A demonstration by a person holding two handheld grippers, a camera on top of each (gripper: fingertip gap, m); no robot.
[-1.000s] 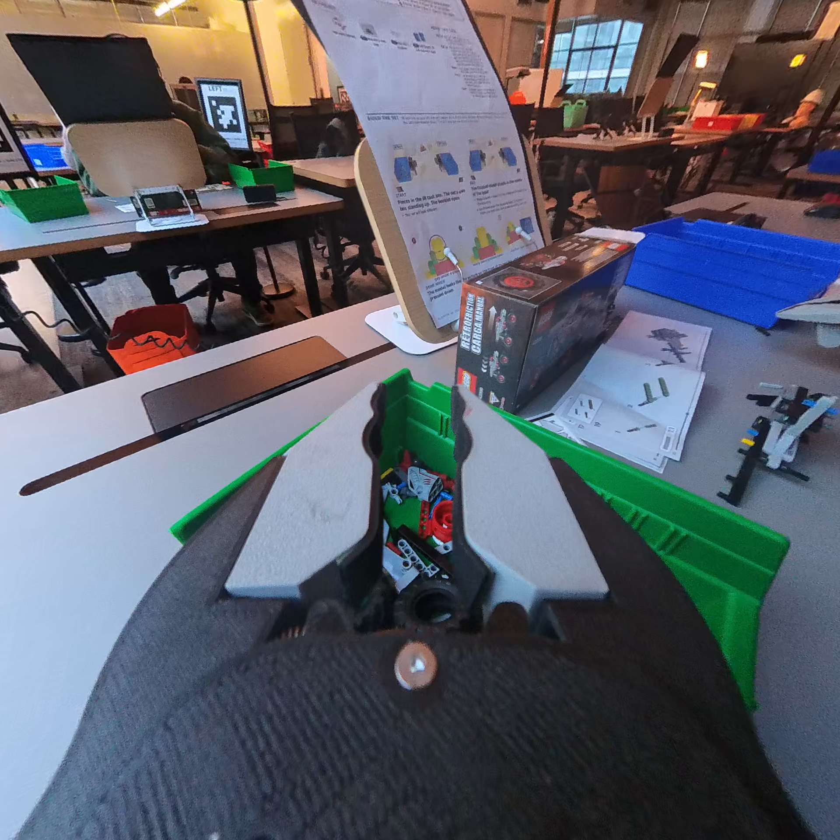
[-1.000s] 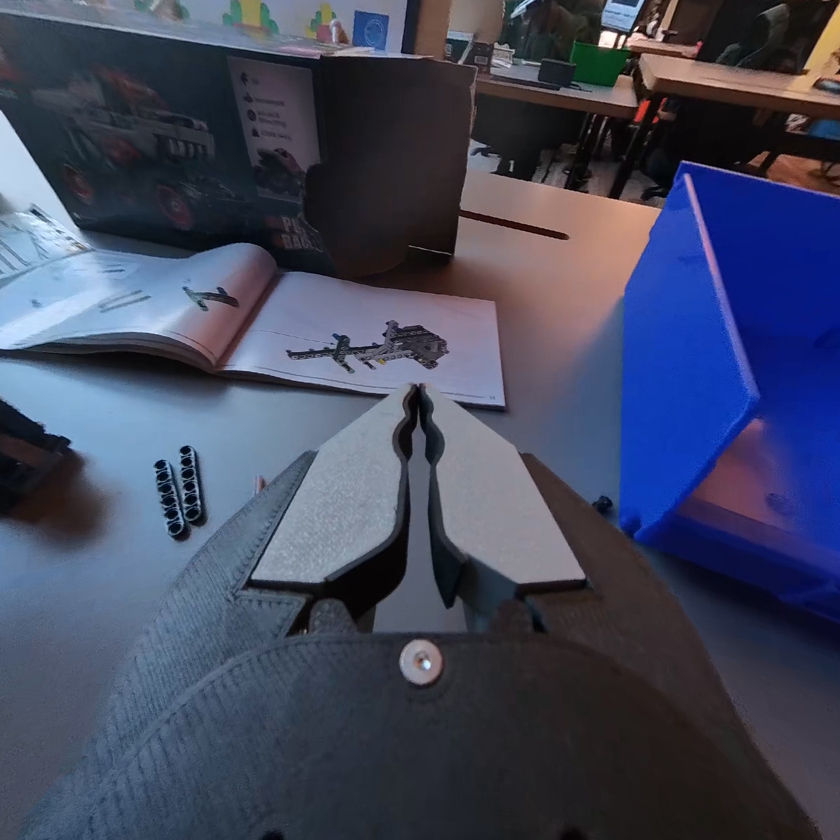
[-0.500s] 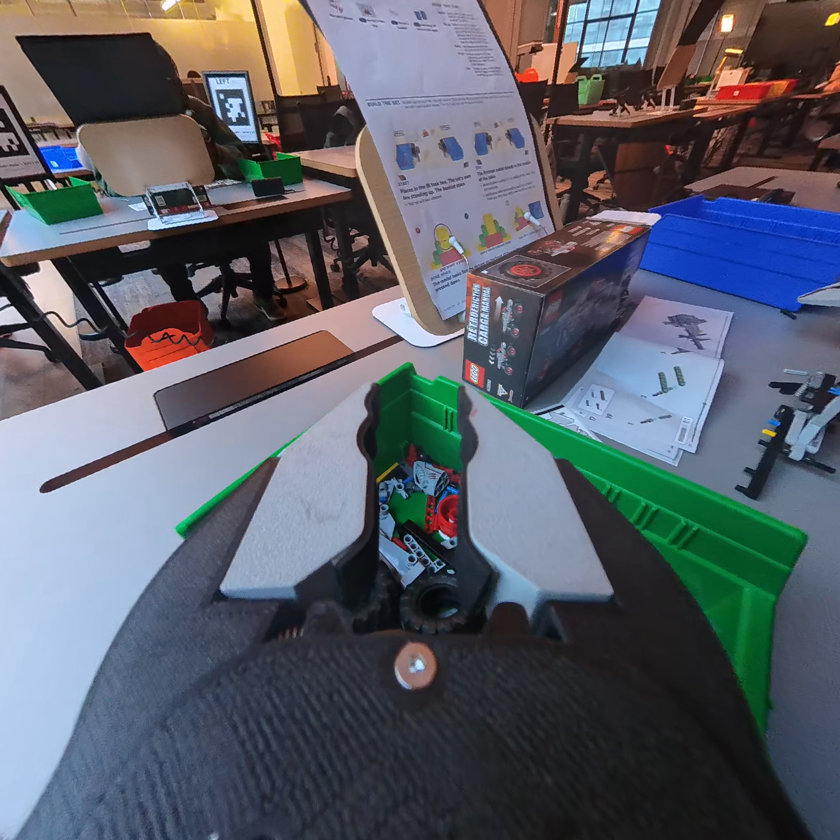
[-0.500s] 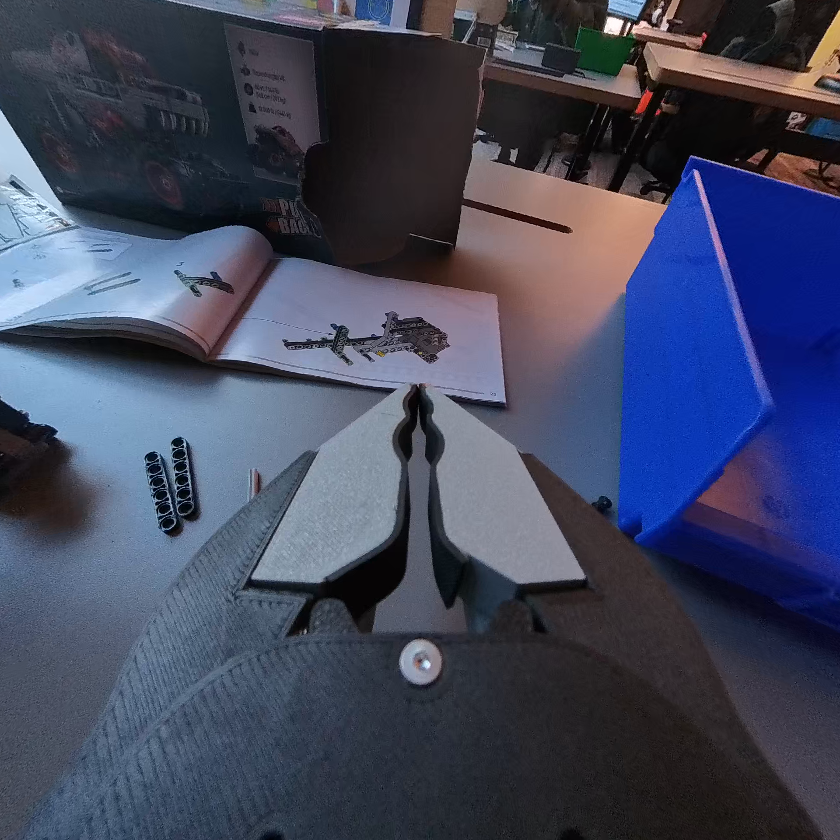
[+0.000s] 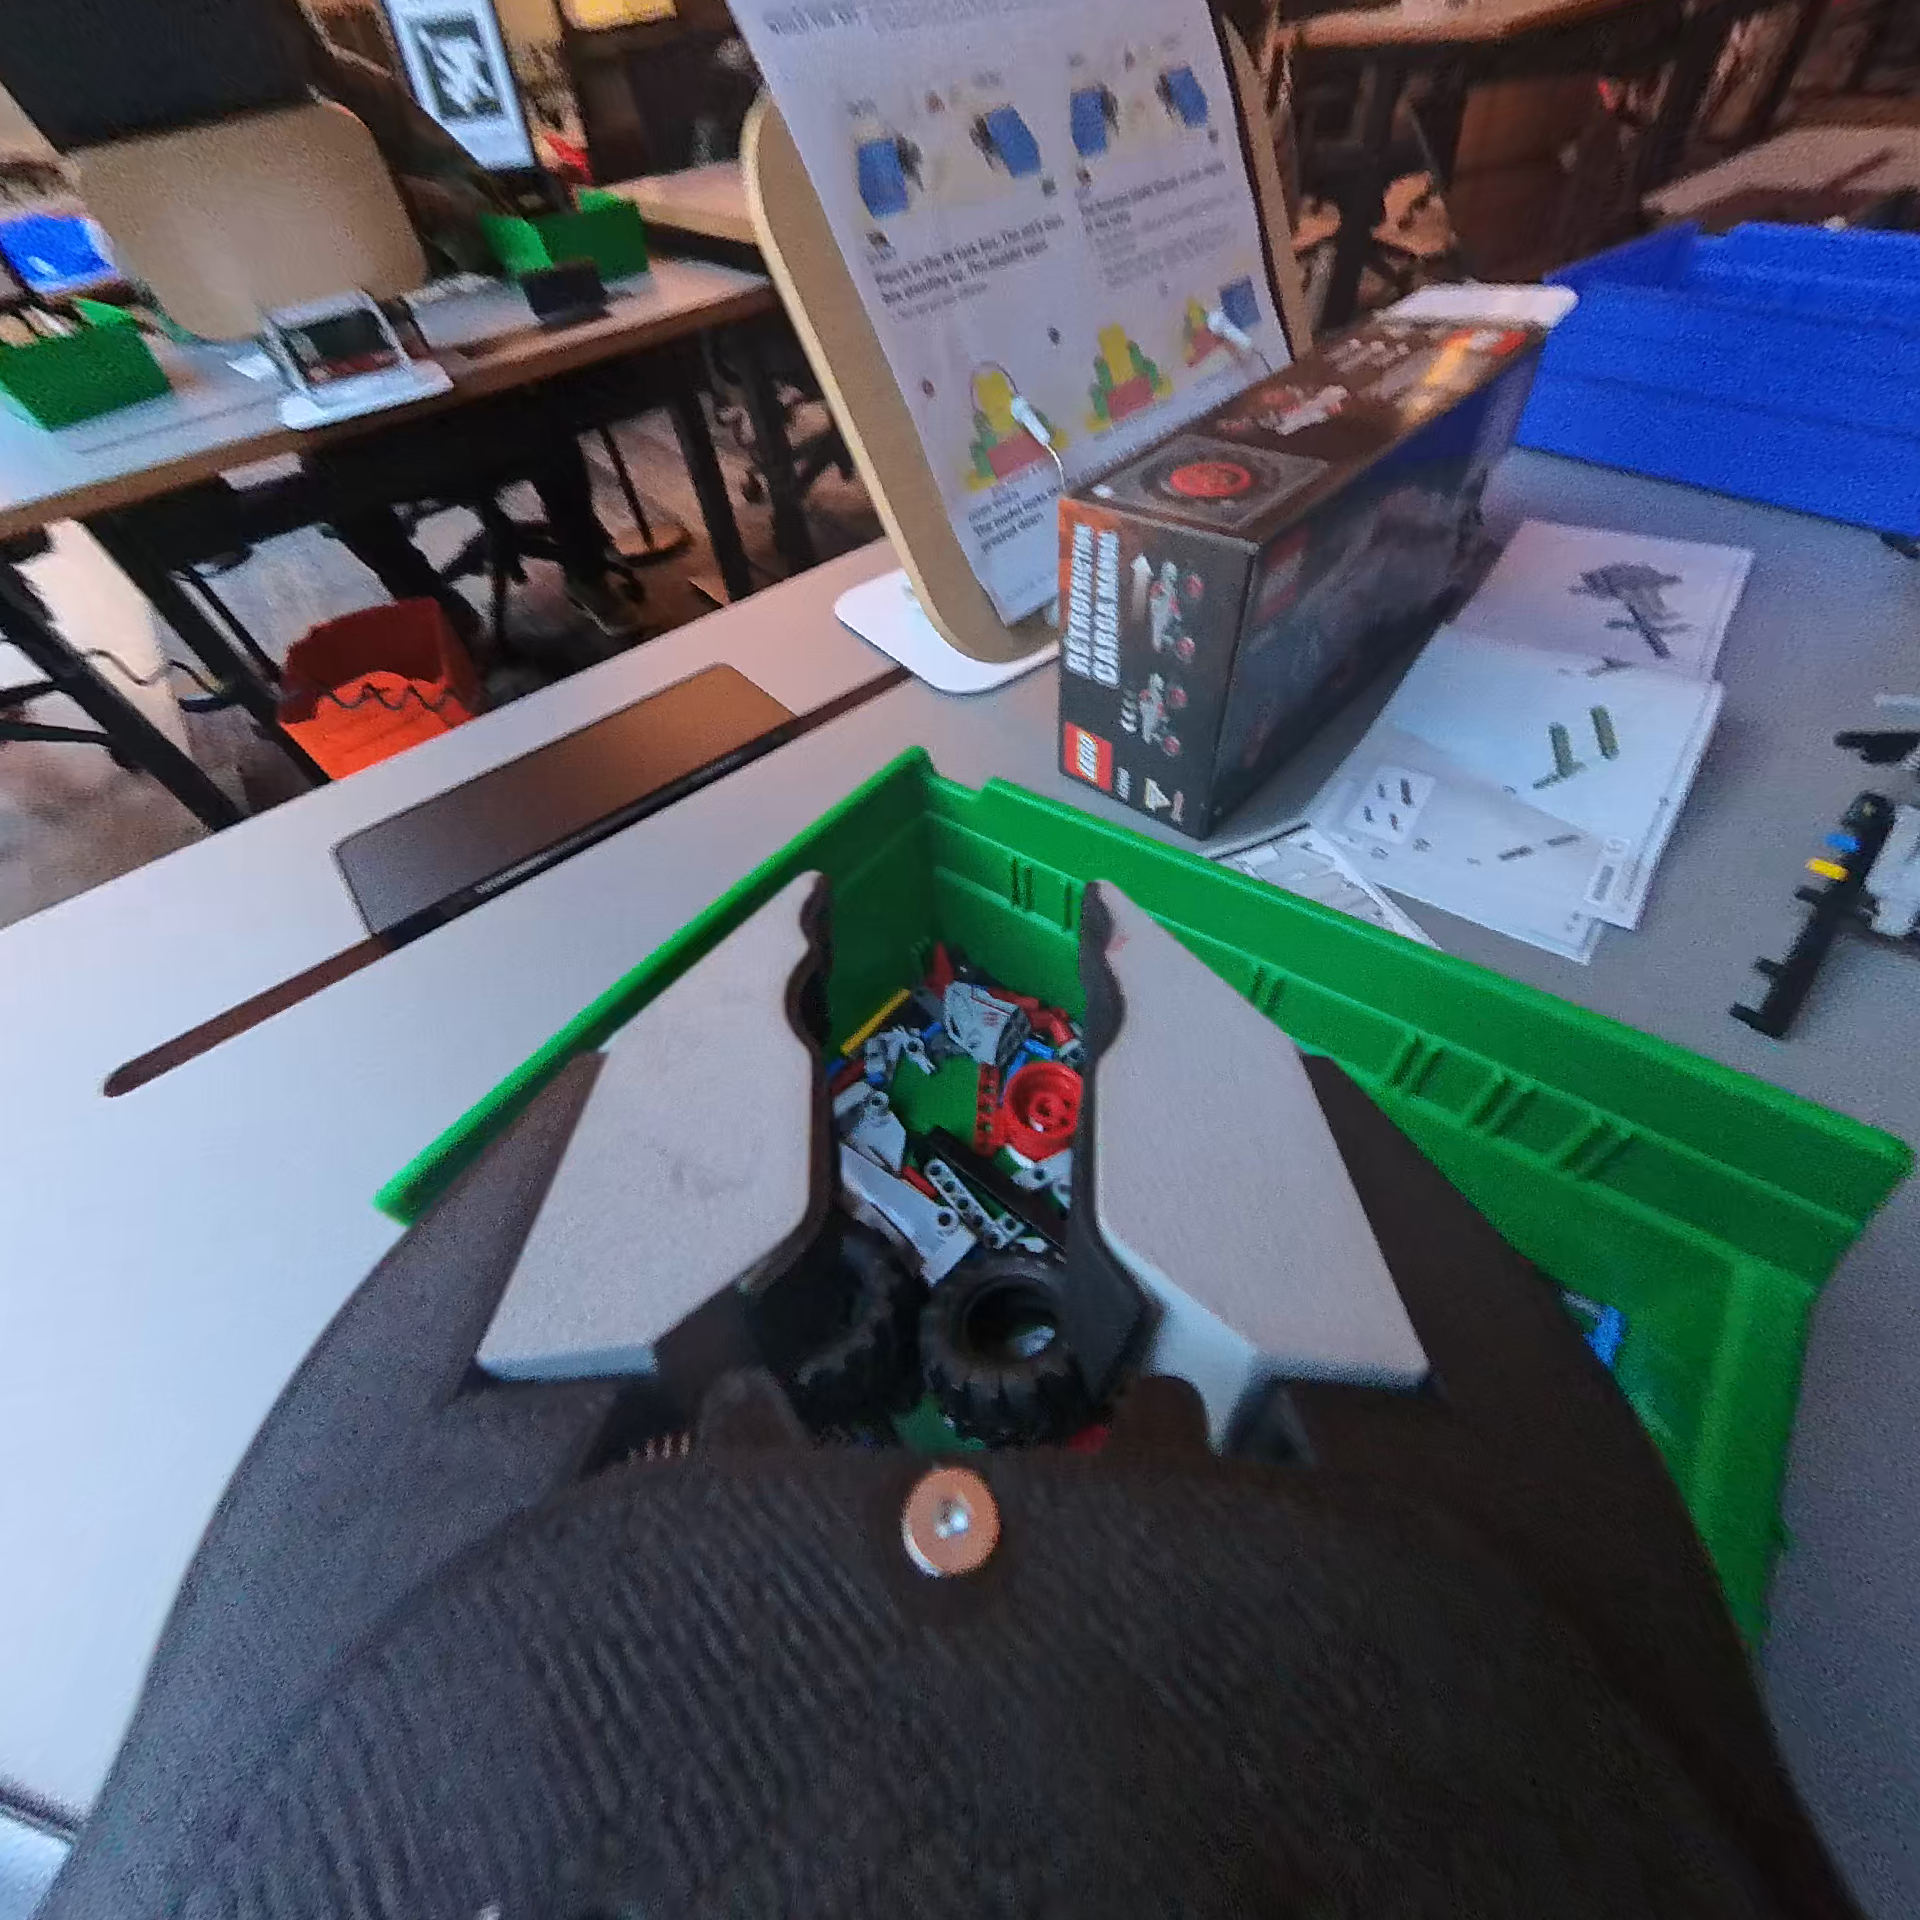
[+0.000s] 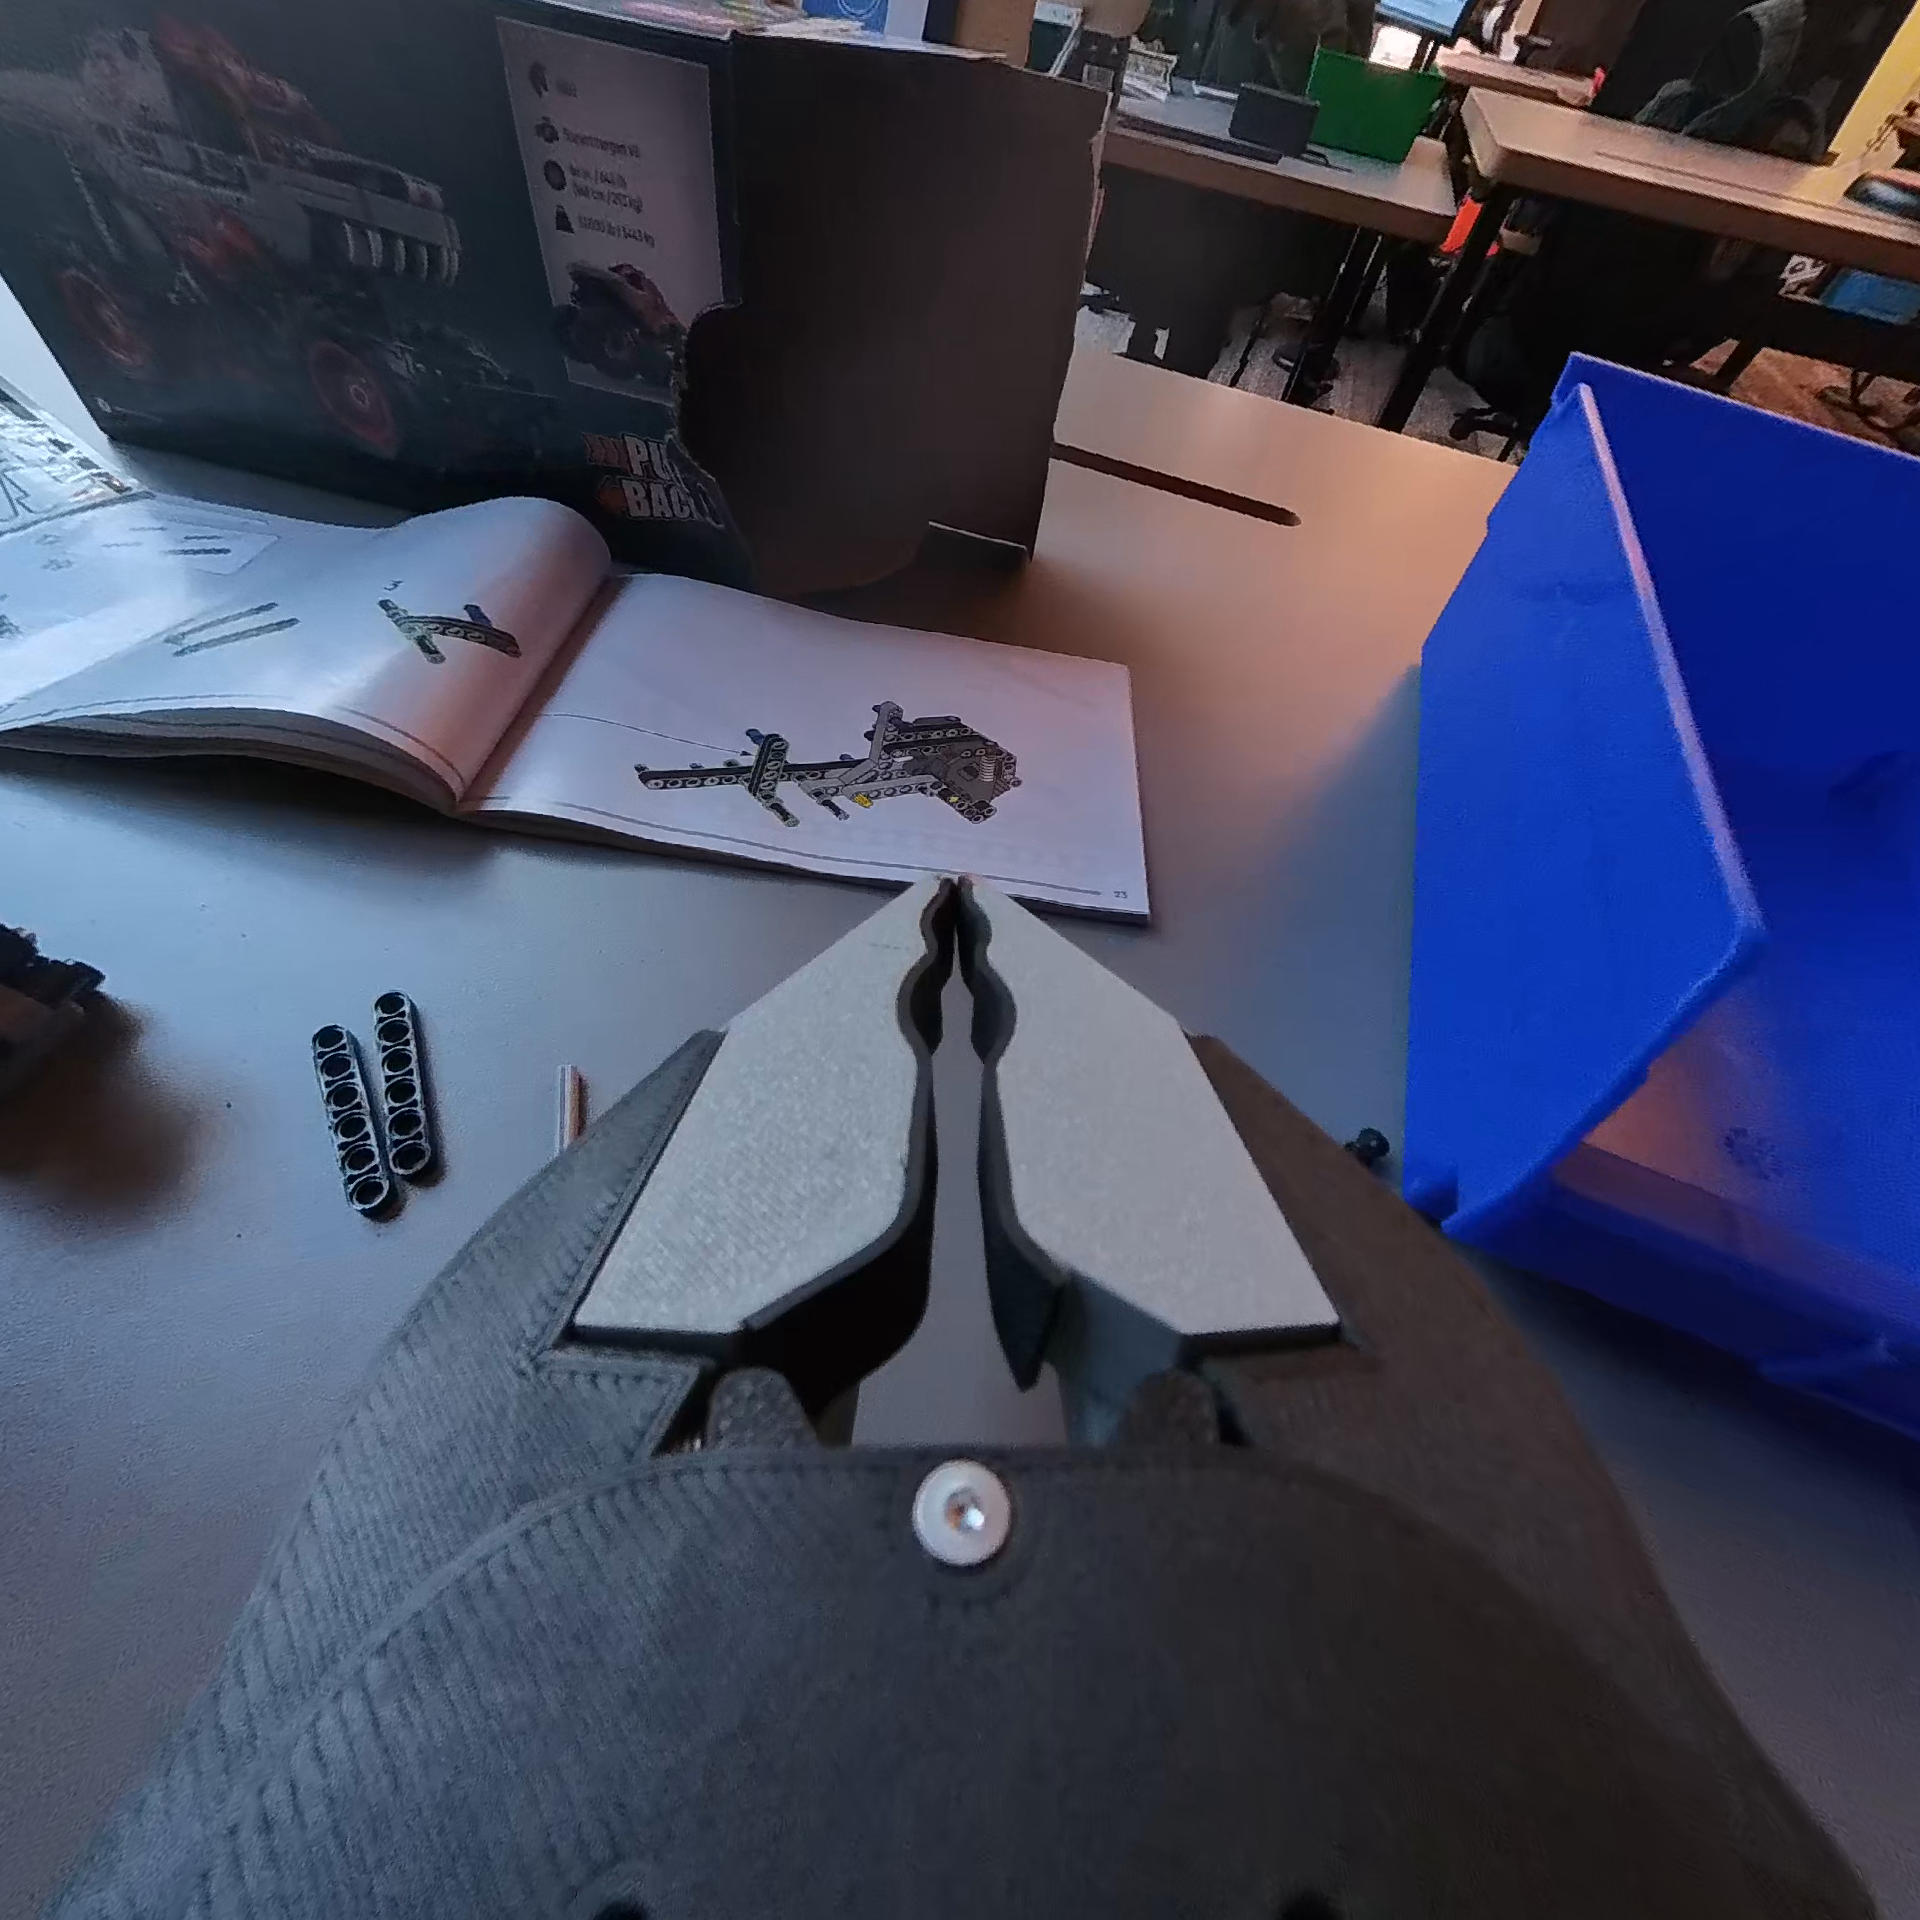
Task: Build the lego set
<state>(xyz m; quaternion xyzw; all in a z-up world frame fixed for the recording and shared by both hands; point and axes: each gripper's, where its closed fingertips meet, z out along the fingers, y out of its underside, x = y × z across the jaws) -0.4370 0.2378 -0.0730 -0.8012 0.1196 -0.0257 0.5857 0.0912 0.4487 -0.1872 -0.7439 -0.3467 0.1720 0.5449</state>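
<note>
Left gripper (image 5: 951,914) hangs with its fingers spread wide over the green bin (image 5: 1455,1060), nothing between them, and below sits the loose pile of lego pieces (image 5: 956,1091) with a black tyre (image 5: 1003,1325) nearest the camera. Right gripper (image 6: 956,883) is pinched closed on nothing, tips touching just above the grey table (image 6: 260,1299). Around it: 2 black beams (image 6: 374,1101) to the left, the open instruction booklet (image 6: 831,769) ahead, the set's box (image 6: 416,260) behind that, a blue bin (image 6: 1579,831) on the right.
</note>
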